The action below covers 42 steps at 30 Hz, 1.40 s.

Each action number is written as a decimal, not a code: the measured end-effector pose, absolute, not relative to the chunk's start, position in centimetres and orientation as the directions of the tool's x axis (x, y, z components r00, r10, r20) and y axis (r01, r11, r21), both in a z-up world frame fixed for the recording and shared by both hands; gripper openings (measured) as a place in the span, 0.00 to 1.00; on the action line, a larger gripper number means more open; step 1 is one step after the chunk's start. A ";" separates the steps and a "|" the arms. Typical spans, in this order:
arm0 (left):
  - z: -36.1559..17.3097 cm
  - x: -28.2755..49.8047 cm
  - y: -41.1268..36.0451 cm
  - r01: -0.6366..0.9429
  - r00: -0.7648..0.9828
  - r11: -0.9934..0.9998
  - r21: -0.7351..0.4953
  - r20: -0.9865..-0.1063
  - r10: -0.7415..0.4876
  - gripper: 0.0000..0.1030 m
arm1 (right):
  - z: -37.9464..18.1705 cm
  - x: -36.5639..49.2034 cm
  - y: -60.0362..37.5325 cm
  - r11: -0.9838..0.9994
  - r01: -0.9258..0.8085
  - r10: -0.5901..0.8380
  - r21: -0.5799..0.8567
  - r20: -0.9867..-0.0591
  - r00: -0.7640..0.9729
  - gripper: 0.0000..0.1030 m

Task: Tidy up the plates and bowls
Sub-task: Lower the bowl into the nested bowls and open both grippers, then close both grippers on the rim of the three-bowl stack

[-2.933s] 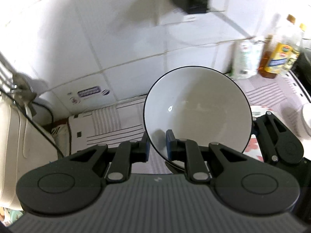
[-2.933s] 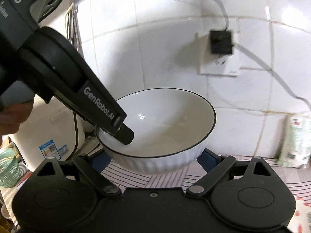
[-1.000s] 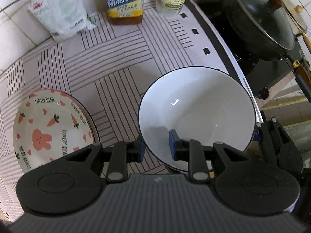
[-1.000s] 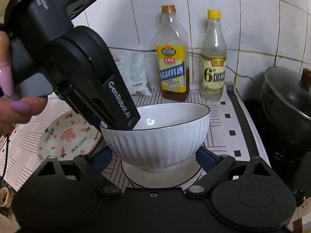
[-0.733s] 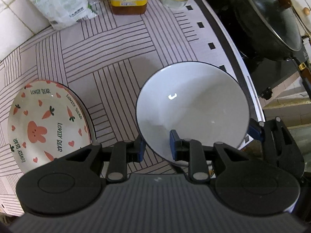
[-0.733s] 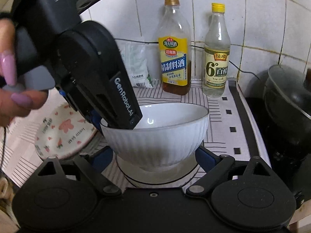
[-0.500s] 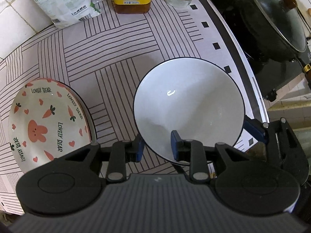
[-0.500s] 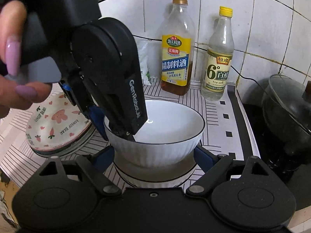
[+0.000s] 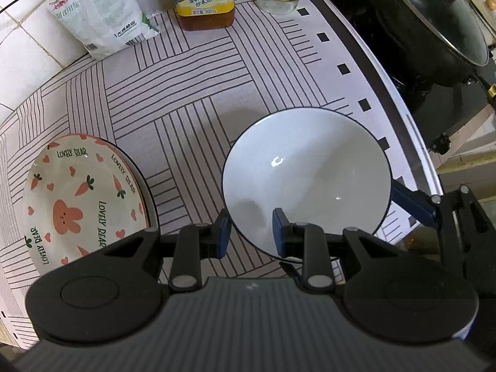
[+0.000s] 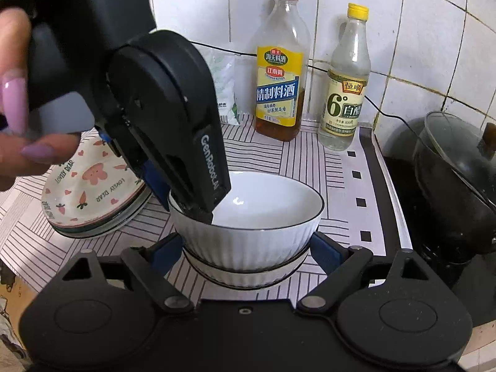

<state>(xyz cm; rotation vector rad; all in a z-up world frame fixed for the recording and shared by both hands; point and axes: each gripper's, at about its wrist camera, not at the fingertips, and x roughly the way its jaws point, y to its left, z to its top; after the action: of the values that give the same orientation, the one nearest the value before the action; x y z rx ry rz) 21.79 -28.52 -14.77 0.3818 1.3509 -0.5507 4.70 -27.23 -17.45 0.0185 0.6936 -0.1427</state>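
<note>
A white ribbed bowl (image 9: 310, 170) with a dark rim sits nested in a second white bowl (image 10: 248, 274) on the striped counter mat. My left gripper (image 9: 251, 234) points down and is shut on the near rim of the top bowl (image 10: 254, 235), one finger inside and one outside. In the right wrist view the left gripper (image 10: 176, 201) comes in from the upper left. My right gripper (image 10: 245, 248) is open wide, its blue pads flanking the bowls low down. To the left lies a rabbit-and-carrot plate (image 9: 77, 198) on another plate.
A yellow-labelled bottle (image 10: 279, 86), a clear vinegar bottle (image 10: 344, 93) and a white bag (image 9: 102, 15) stand against the tiled wall. A black wok with a glass lid (image 10: 455, 167) sits right of the mat. A person's hand (image 10: 18, 117) holds the left gripper.
The bowl came from in front of the wall to over the counter and sank into the lower bowl. The left gripper stays on its rim. The right gripper has kept still.
</note>
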 end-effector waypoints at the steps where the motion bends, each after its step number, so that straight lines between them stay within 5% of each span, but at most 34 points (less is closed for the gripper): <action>1: -14.9 21.7 -28.5 0.574 0.125 0.817 -0.052 -0.981 -0.151 0.25 | -17.5 4.7 -27.3 0.990 0.142 -0.126 -0.027 -0.635 0.762 0.90; 27: -8.3 16.5 -17.8 0.556 0.221 0.777 -0.296 -0.848 -0.481 0.38 | -16.1 -3.6 -21.7 0.960 0.275 -0.195 0.056 -0.573 0.796 0.89; 42: -9.0 14.5 -9.9 0.583 0.296 0.750 -0.313 -0.778 -0.555 0.40 | -16.2 -4.9 -19.0 0.964 0.265 -0.238 -0.032 -0.551 0.800 0.89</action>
<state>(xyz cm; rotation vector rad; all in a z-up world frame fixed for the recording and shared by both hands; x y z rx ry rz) 14.55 -9.95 -9.02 0.0319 1.0208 -0.7570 -4.90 -18.98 -16.16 0.0473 0.5850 -0.2699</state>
